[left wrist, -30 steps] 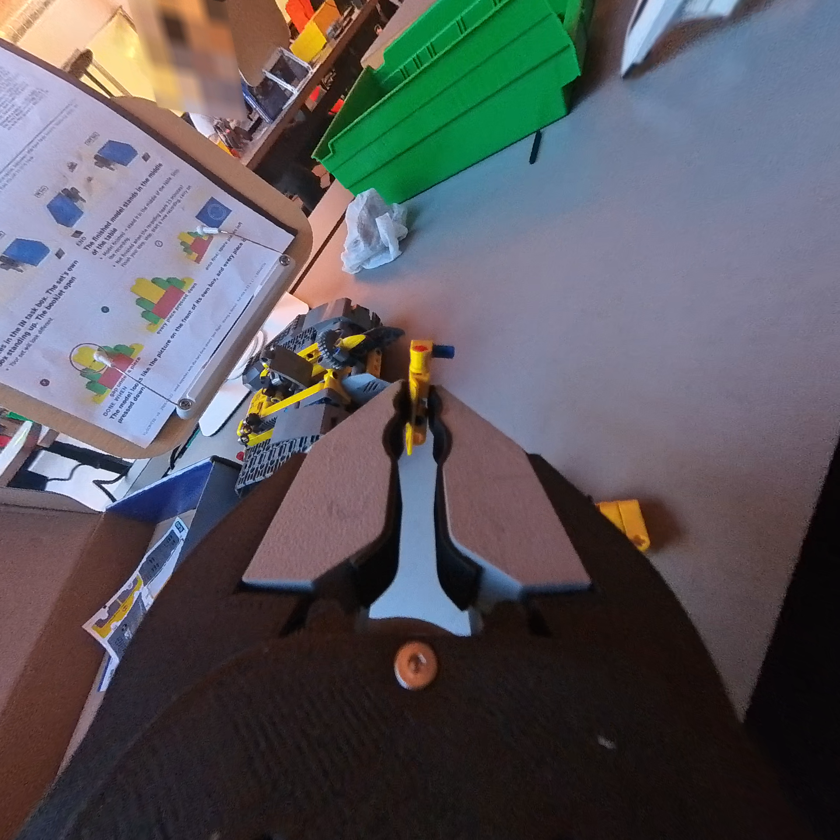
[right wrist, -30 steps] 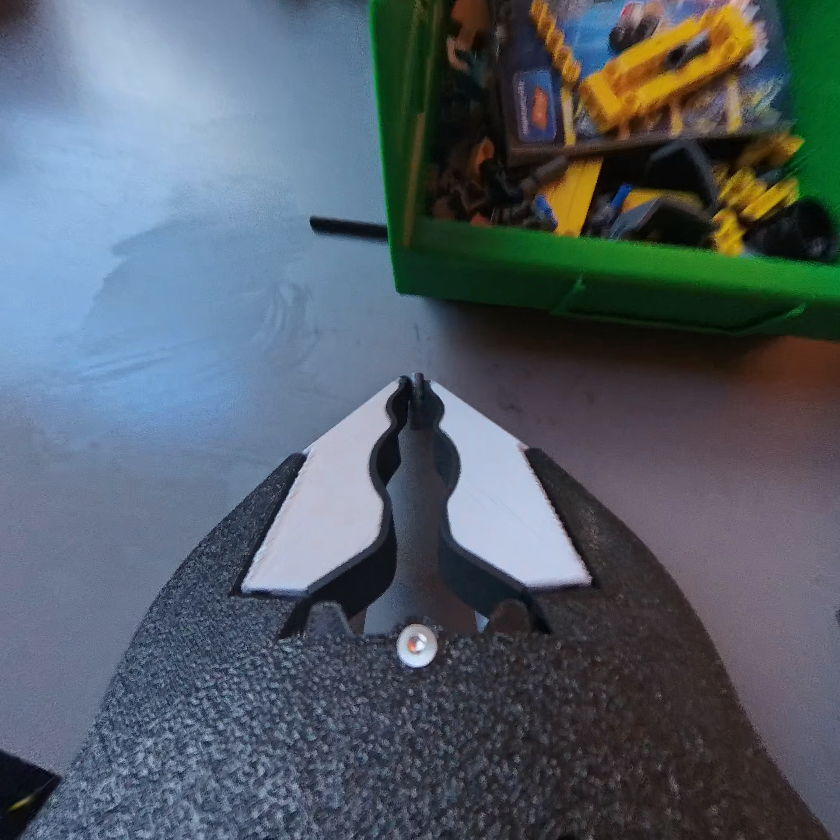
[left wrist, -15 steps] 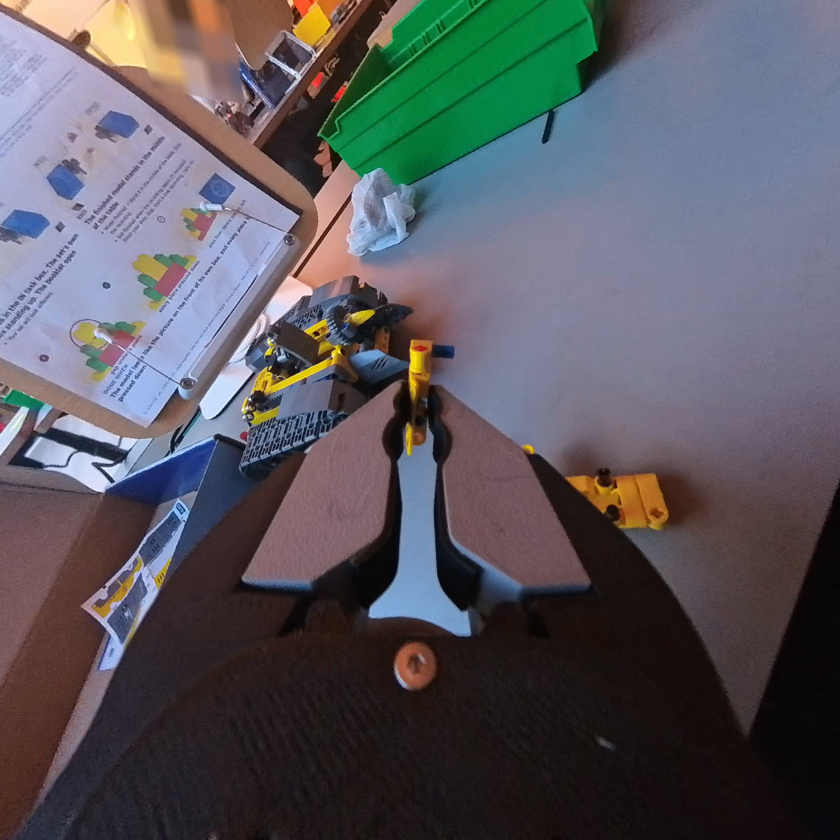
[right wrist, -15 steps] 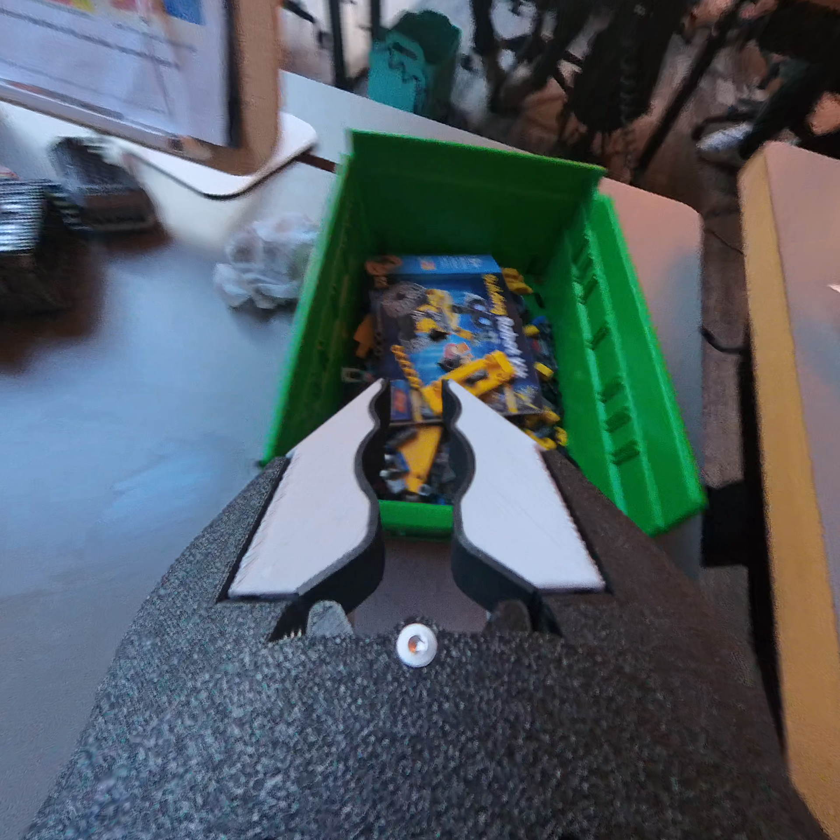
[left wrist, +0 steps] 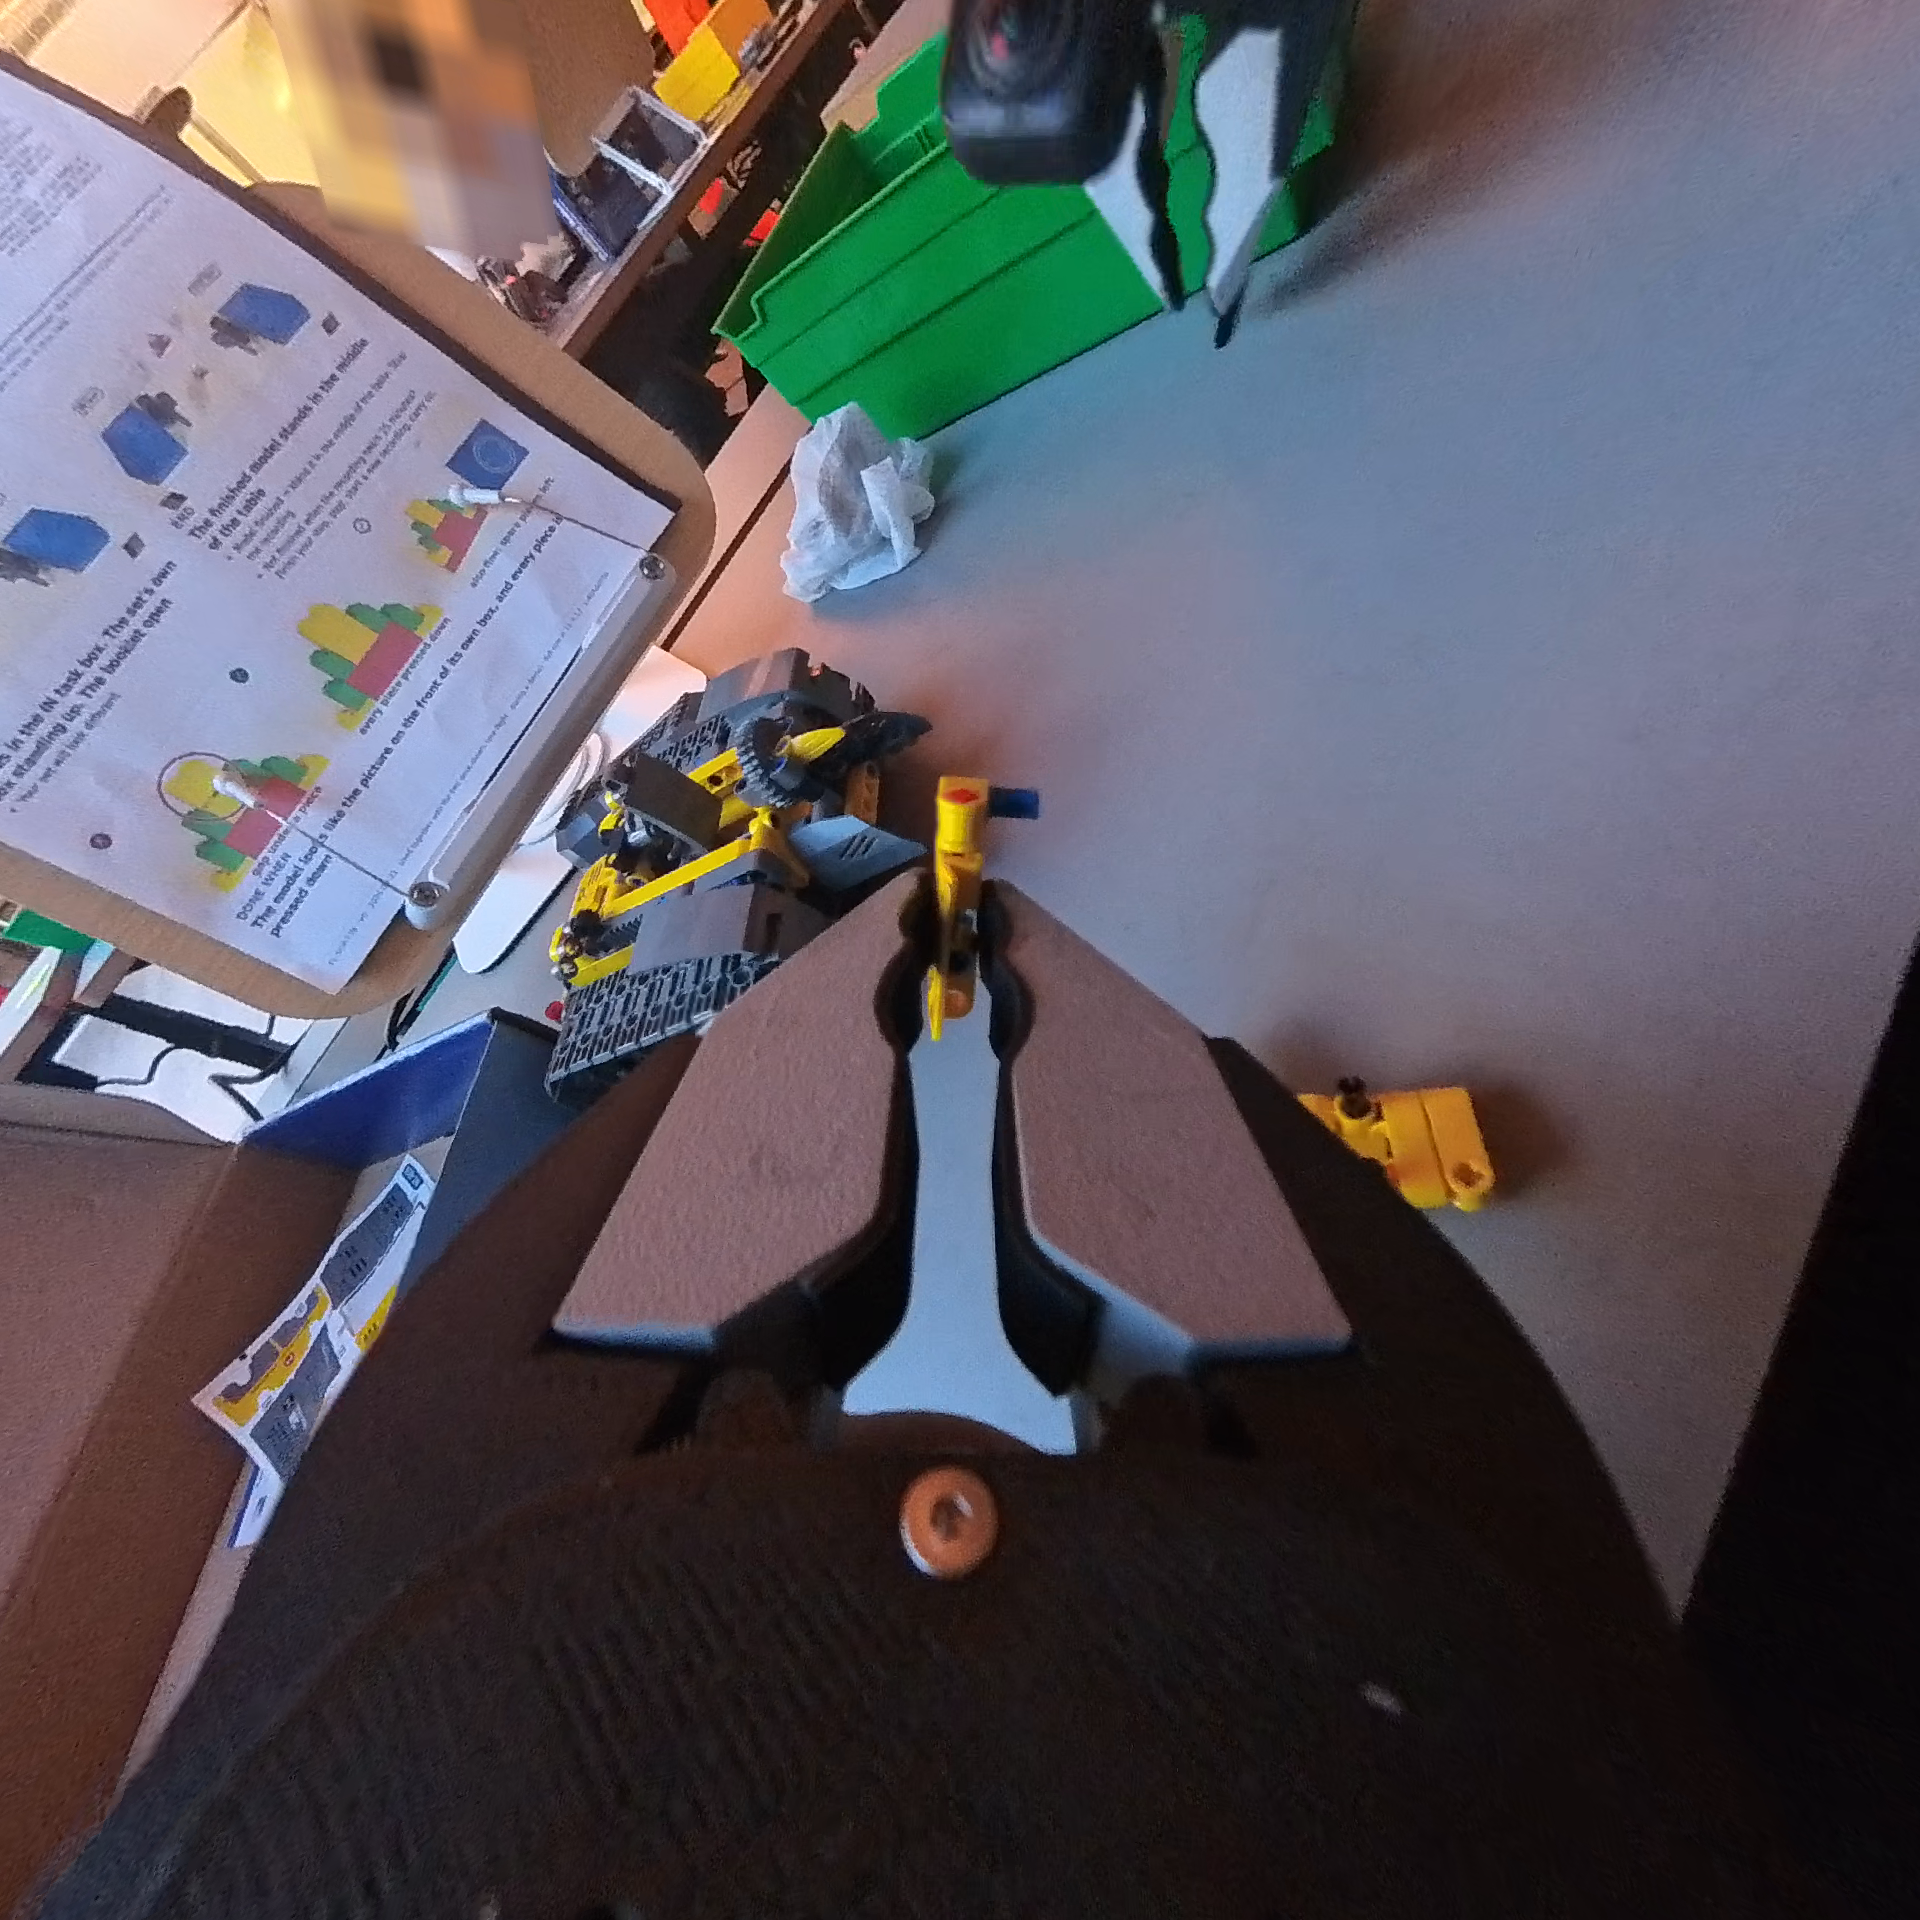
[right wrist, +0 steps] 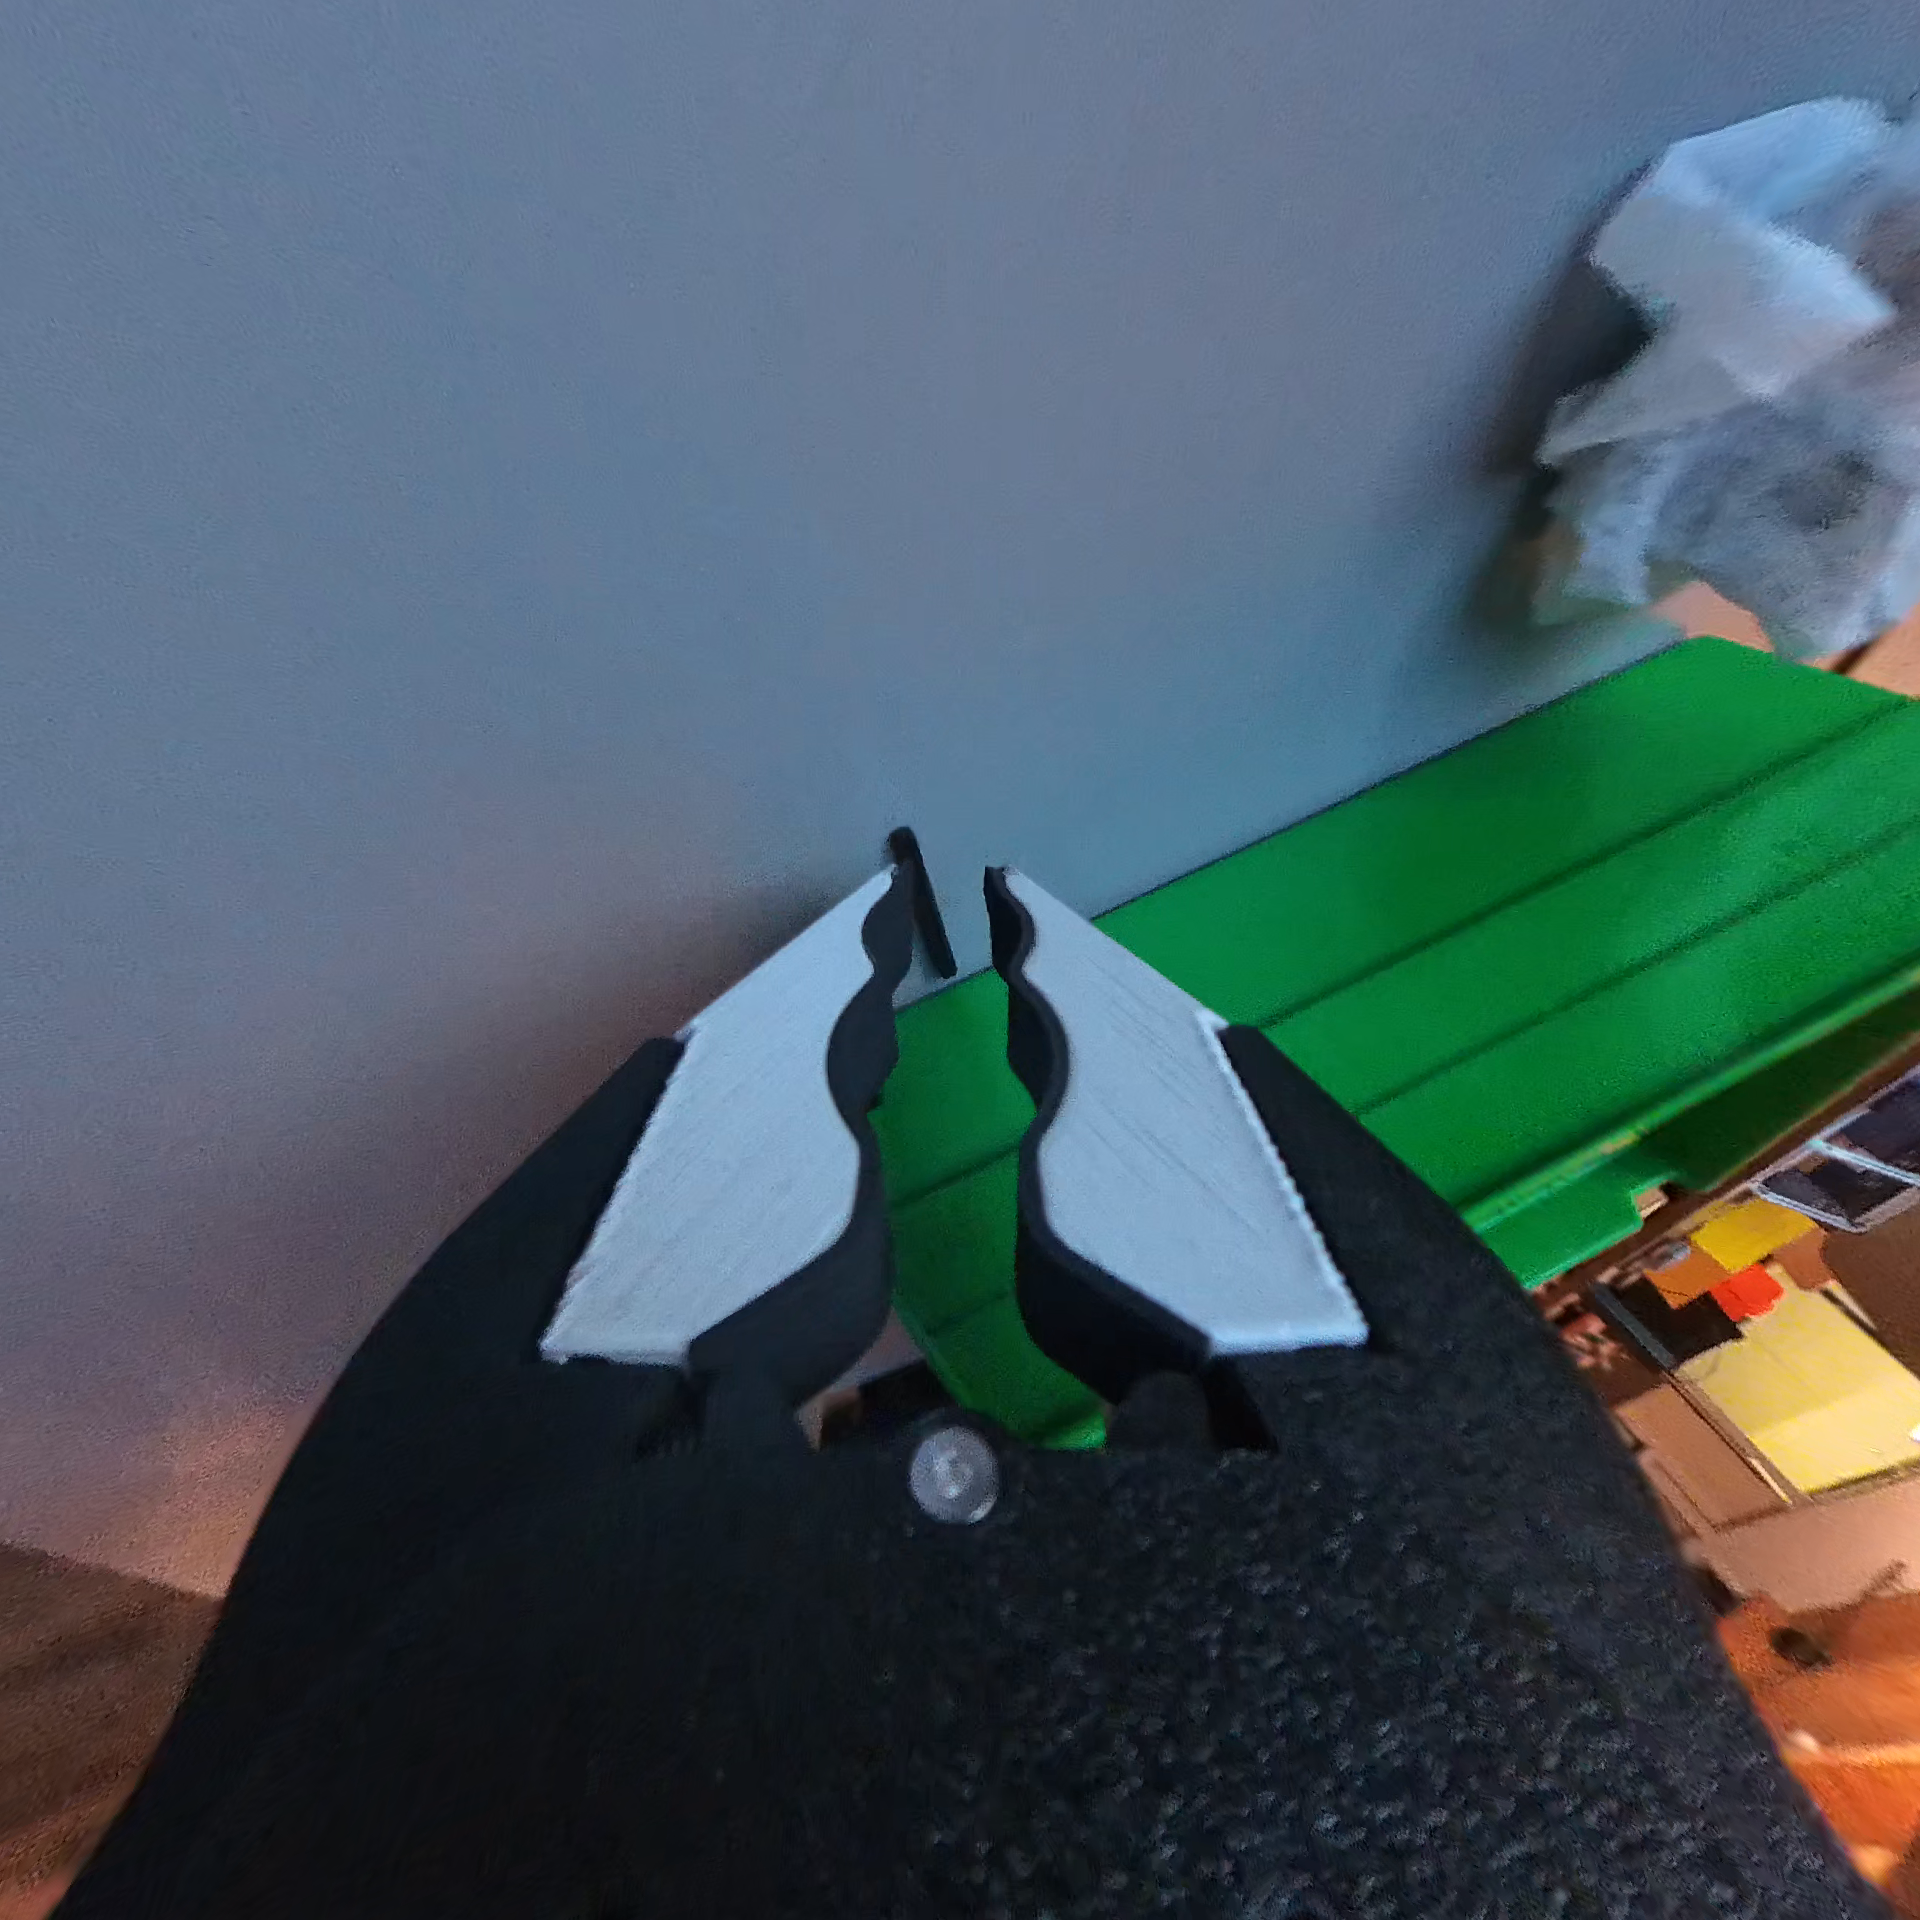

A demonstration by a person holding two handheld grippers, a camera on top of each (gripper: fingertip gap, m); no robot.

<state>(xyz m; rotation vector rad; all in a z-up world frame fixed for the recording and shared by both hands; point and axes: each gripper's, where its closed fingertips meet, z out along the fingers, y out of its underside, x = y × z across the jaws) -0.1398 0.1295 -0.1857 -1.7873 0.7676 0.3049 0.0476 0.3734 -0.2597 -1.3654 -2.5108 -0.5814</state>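
Note:
My left gripper (left wrist: 951, 909) is shut on a slim yellow brick piece (left wrist: 958, 831) with a red dot and a blue pin at its tip. It holds the piece above the grey table (left wrist: 1455, 675), just right of a yellow-and-grey tracked model (left wrist: 717, 862). My right gripper (right wrist: 943, 894) is open and points down at the table beside a green bin (right wrist: 1455, 935). A thin black rod (right wrist: 925, 914) lies between its fingertips, close against the left one. The right gripper also shows in the left wrist view (left wrist: 1195, 291), in front of the green bin (left wrist: 935, 301).
A yellow block (left wrist: 1413, 1143) lies on the table to the right of my left gripper. A crumpled white tissue (left wrist: 852, 509) (right wrist: 1745, 468) sits near the bin. An instruction board (left wrist: 291, 582), a cardboard box (left wrist: 104, 1299) and a booklet (left wrist: 312, 1351) stand at the left. Across from one pair of fingers to the other is roughly 30 cm. From my left tips it is roughly 10 cm to the yellow block (left wrist: 1413, 1143); from my right, 35 cm.
My right gripper opened, passed over the green bin and came down to the table beside it, at the black rod. My left gripper stays shut on the yellow piece and has drifted slightly.

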